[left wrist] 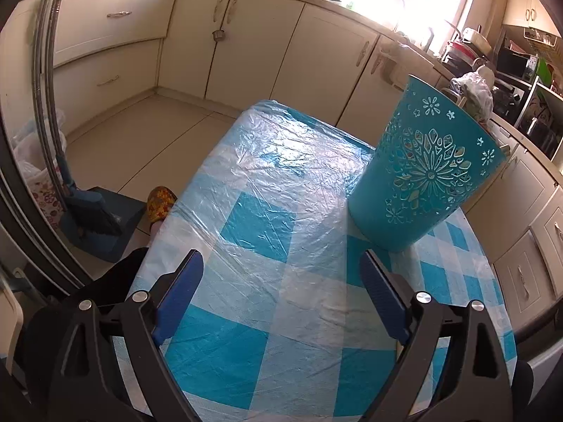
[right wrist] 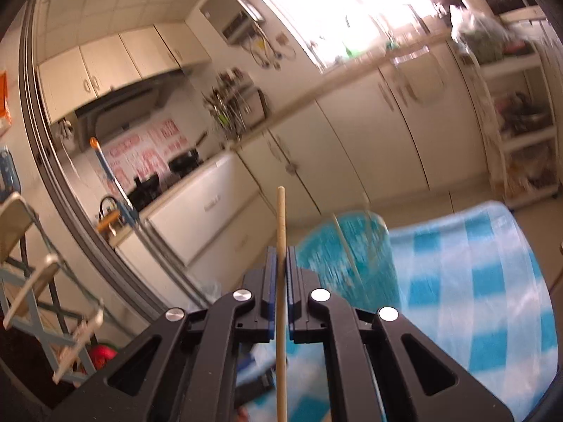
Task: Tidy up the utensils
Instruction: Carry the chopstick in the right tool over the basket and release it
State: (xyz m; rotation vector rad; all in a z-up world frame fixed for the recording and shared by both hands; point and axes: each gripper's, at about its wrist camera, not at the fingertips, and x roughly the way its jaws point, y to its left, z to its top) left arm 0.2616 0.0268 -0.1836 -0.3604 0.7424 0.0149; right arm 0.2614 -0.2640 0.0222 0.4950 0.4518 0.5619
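A teal cut-out utensil holder [left wrist: 422, 172] stands on the blue-checked table [left wrist: 267, 211], up and to the right of my left gripper [left wrist: 281, 274], which is open and empty just above the cloth. In the right wrist view my right gripper [right wrist: 281, 256] is shut on a thin wooden chopstick [right wrist: 280, 218] that runs upright between the pads. The same holder [right wrist: 352, 263] is blurred just to its right, with two thin sticks [right wrist: 346, 249] standing in it.
Cream kitchen cabinets [left wrist: 246, 45] run behind the table. A broom and dustpan [left wrist: 95, 218] and a slipper [left wrist: 160, 204] lie on the floor at left. A folding chair [right wrist: 38, 281] stands left of my right gripper. A shelf rack [right wrist: 520, 123] is at far right.
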